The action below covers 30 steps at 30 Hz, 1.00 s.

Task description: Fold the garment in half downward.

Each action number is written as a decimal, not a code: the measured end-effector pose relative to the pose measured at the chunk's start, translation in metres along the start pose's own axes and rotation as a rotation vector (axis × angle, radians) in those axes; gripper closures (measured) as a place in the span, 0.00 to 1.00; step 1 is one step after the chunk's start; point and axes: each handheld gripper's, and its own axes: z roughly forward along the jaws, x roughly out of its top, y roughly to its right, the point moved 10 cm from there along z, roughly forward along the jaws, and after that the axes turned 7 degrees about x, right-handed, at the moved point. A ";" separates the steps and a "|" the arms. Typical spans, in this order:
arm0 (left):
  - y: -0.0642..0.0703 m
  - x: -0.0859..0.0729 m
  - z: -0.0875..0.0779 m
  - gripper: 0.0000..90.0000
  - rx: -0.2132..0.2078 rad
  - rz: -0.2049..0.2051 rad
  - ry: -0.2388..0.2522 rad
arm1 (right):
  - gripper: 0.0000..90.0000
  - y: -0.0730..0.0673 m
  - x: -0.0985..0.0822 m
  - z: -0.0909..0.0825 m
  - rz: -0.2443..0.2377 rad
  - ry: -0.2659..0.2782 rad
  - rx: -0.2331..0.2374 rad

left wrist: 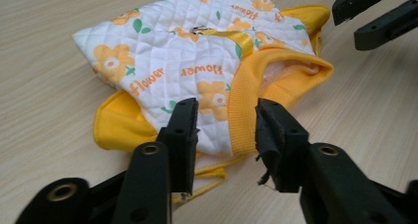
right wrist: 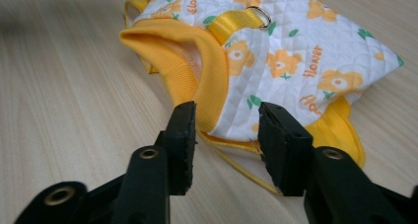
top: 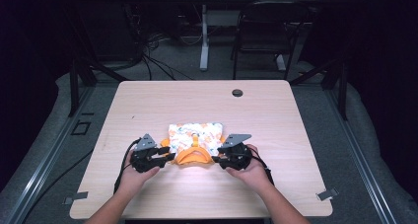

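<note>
Black fingers of the left gripper (top: 166, 158) and right gripper (top: 215, 160) stand released, touching nothing, flanking the quilted flowered pet vest (top: 196, 141) lying folded nearer the table's (top: 148, 100) front edge. Lift both straight up so no cord snags.
</note>
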 end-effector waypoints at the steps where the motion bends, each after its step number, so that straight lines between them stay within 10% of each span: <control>1: -0.001 -0.001 -0.002 0.63 0.003 -0.005 0.000 | 0.62 -0.001 -0.001 -0.002 -0.003 -0.008 -0.001; 20: 0.004 -0.029 -0.029 0.55 -0.032 -0.013 -0.045 | 0.51 -0.027 -0.020 -0.015 -0.071 -0.028 0.037; 25: 0.005 -0.027 -0.028 0.53 -0.006 0.028 -0.020 | 0.42 -0.032 -0.024 -0.010 -0.044 -0.043 0.048; 30: 0.006 -0.036 -0.024 0.51 0.004 -0.005 -0.107 | 0.36 -0.028 -0.028 -0.006 -0.003 -0.060 0.029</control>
